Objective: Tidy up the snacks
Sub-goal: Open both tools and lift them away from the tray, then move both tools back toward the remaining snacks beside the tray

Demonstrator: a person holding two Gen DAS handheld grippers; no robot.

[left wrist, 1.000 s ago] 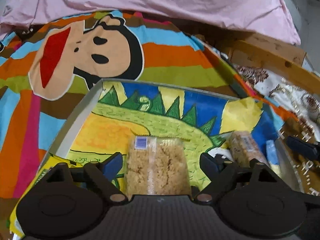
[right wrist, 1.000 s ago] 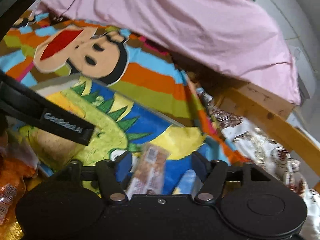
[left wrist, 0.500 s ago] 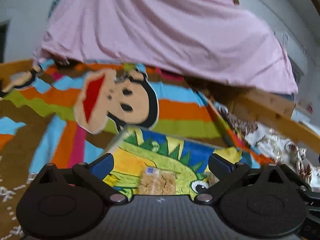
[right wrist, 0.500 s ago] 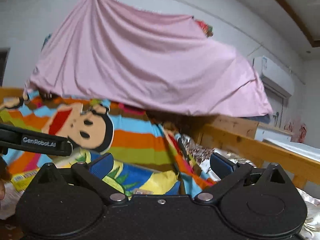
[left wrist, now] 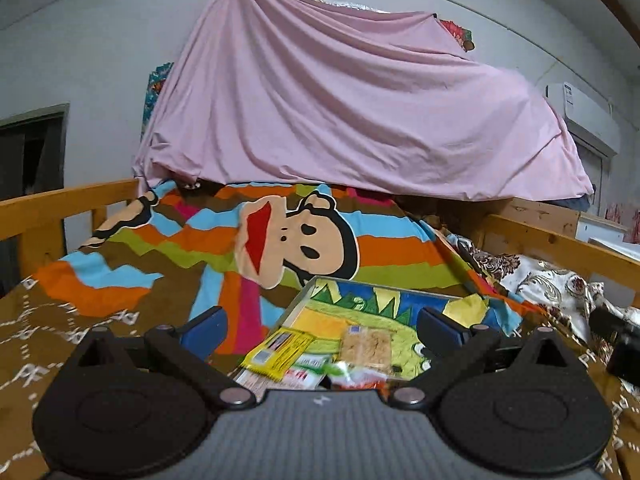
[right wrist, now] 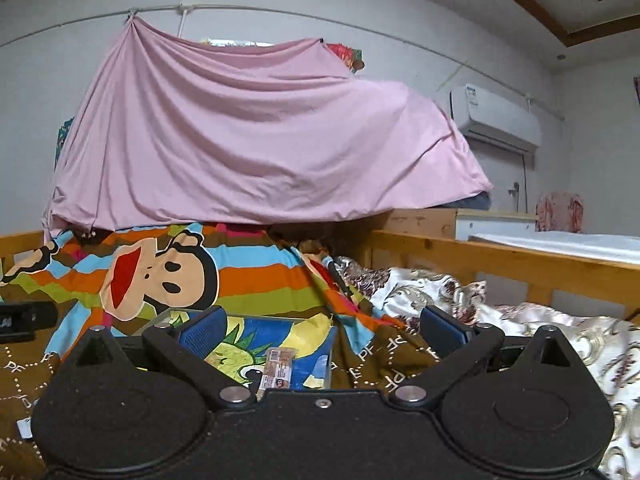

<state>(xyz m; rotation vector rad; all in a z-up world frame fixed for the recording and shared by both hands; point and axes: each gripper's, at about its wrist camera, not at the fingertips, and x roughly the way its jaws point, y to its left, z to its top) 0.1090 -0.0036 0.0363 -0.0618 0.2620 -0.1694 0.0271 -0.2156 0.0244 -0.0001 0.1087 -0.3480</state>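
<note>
Both claws hover over the bed with nothing between their fingers: the left gripper (left wrist: pixel 322 326) and the right gripper (right wrist: pixel 322 326) have just spread wide apart. The snacks lie in the dinosaur-print tray (left wrist: pixel 298 306): a rice cake (left wrist: pixel 366 346), a yellow packet (left wrist: pixel 278 354), and a wrapped bar (right wrist: pixel 276 368) toward its right end.

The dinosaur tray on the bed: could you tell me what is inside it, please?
In the dinosaur tray lie a clear-wrapped crumbly snack and, seen by the right wrist, a narrow wrapped bar. The gripper bodies cover its near end, so anything there stays hidden.
</note>
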